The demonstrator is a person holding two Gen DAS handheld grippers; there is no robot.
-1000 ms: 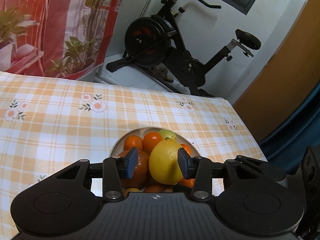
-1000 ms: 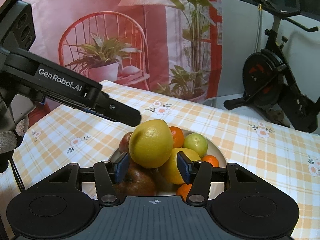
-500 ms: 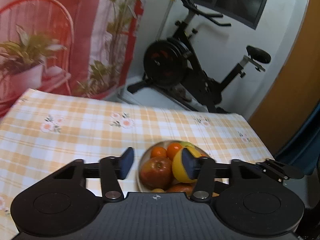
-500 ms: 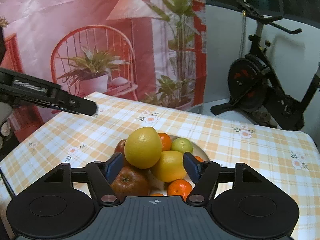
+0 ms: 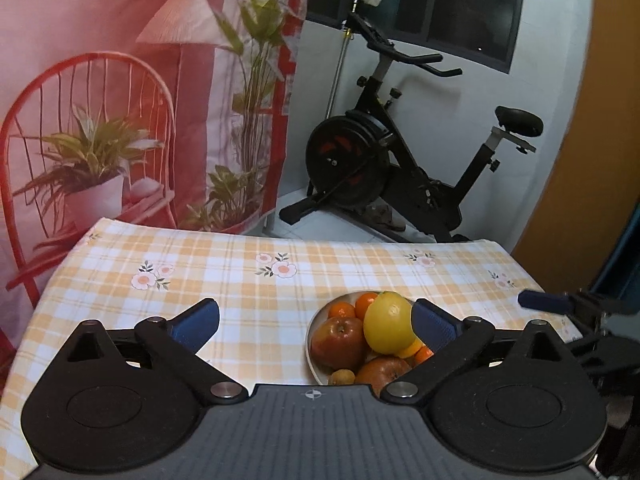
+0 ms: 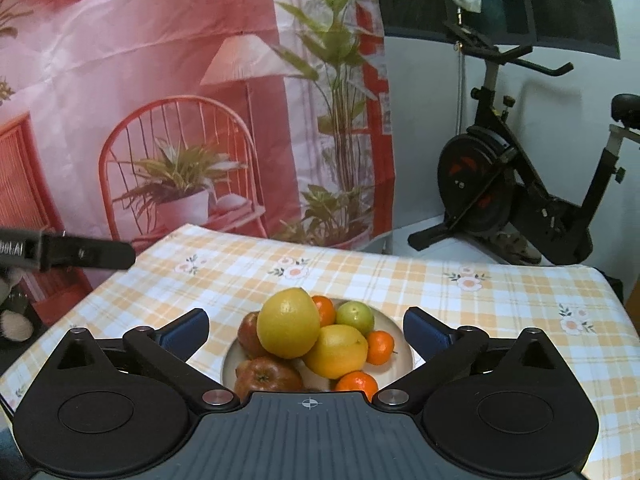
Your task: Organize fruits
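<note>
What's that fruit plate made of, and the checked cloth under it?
The plate looks like glazed ceramic, though it could be plastic: pale, smooth, with a soft sheen along its rim. The tablecloth looks like thin printed fabric or a wipeable sheet: orange checks with flower prints, lying flat and draping over the table's edge.

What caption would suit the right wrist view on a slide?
Right tool, jaws opening and empty, above a white bowl heaped with a big yellow citrus, oranges and apples, on a checked tablecloth.
</note>
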